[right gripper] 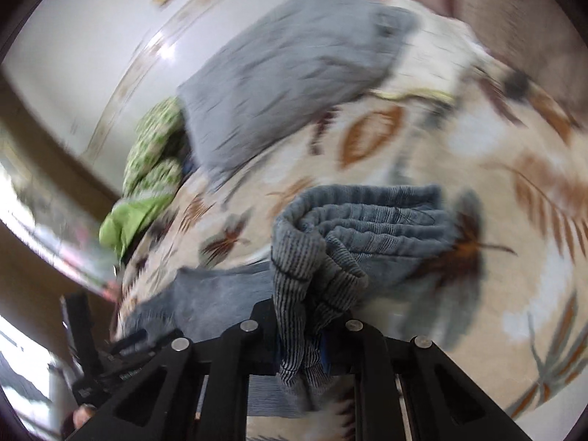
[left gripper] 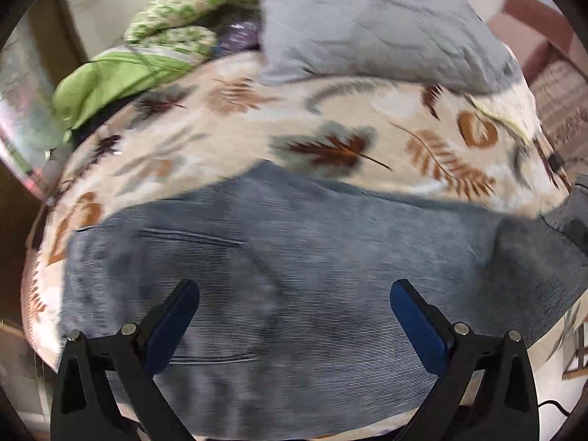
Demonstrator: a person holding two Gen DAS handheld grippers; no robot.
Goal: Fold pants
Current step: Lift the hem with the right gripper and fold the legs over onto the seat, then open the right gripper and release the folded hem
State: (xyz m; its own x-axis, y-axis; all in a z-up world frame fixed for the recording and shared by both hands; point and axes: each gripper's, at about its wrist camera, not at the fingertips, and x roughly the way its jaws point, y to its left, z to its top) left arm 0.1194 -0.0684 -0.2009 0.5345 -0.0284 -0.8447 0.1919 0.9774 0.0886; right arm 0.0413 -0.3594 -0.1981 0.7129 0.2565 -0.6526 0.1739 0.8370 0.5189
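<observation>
Pants (left gripper: 294,257) flat on the bed (left gripper: 257,136); right gripper (right gripper: 301,352) clamps one bunched end, left gripper (left gripper: 294,312) gapes empty; next, carry that end across

No text, label, brand, number or sign can be read in either blurred view.

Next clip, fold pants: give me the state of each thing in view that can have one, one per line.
pants: spread on the bed, one end bunched and lifted
right gripper: shut on the pants' bunched end
left gripper: open, above the pants, holding nothing
grey quilt: folded, at the bed's far end
green cloth: crumpled beside the quilt
</observation>
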